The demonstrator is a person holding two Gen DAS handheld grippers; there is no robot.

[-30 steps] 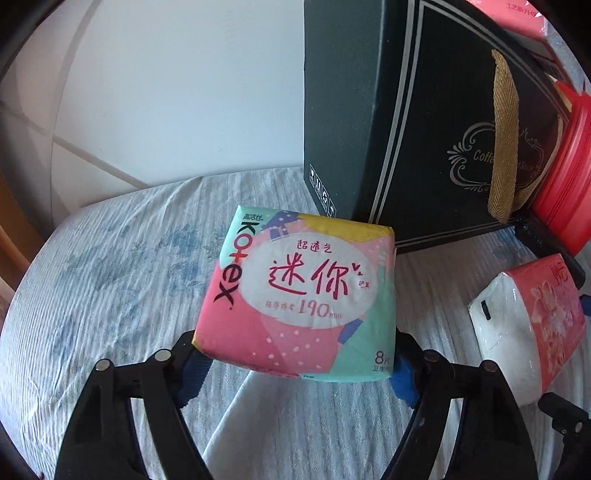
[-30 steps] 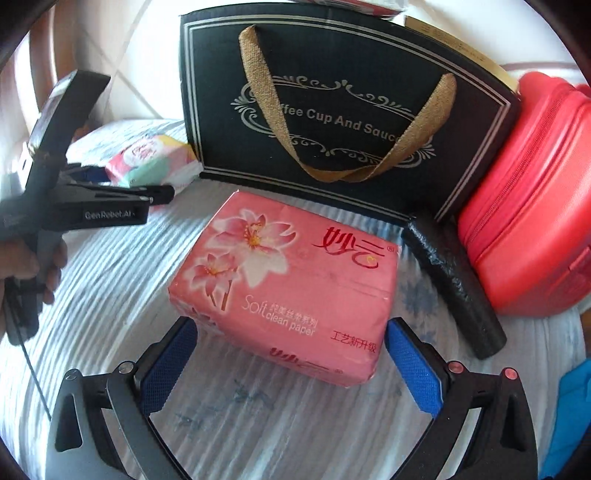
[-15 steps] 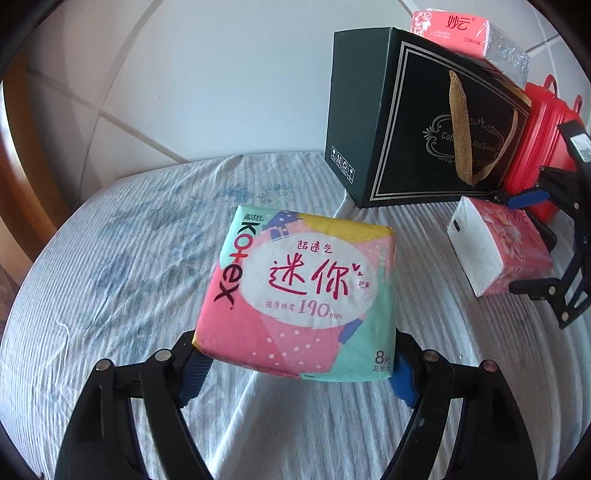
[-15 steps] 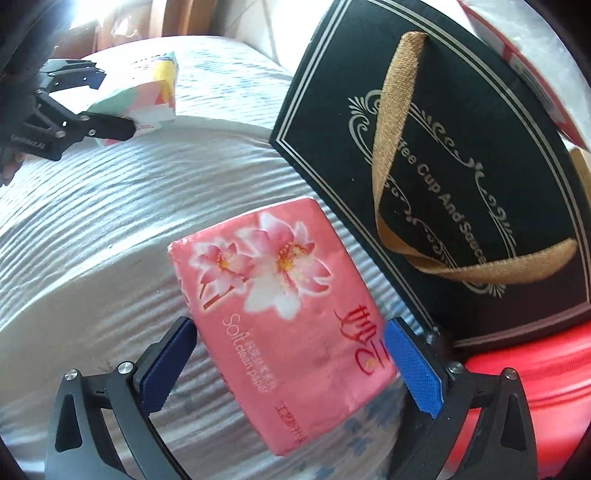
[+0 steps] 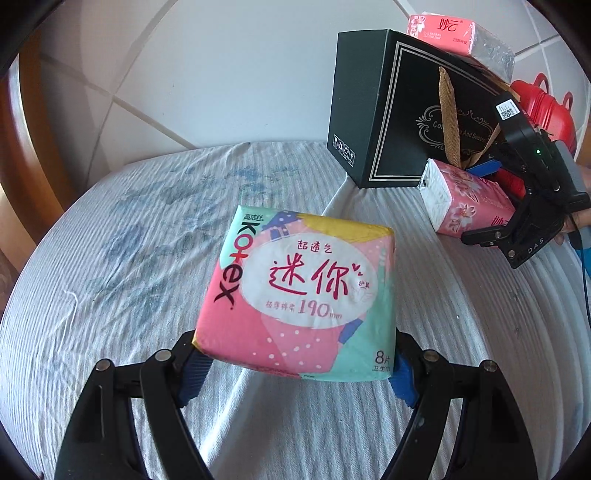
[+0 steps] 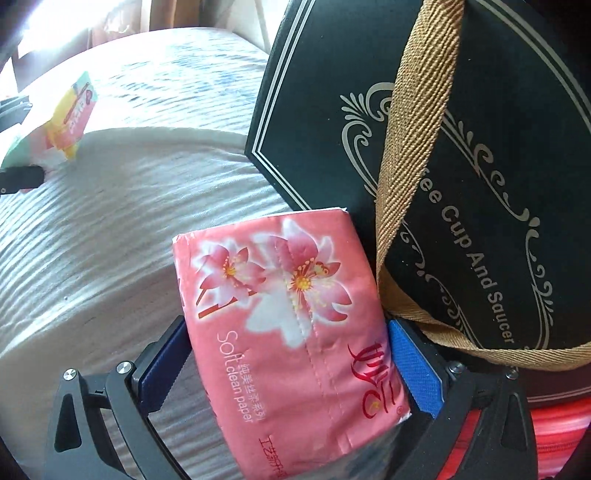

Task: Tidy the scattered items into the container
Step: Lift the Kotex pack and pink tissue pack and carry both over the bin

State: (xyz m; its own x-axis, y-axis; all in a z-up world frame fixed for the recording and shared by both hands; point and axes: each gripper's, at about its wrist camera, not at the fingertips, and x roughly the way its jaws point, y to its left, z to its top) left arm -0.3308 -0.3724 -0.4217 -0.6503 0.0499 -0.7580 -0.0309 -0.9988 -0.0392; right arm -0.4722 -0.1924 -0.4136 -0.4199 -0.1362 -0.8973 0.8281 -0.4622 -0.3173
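A: What's biggest here?
B: The bed with its pale striped cover, then the black gift box standing at its far side, gold strap down the front. A pink tissue pack lies on top of the box.
A: And the tools?
B: The left tool is clamped on the Kotex pack, lifted clear of the cover. The right tool grips a second pink tissue pack by its sides, just beside the box front, touching the strap.
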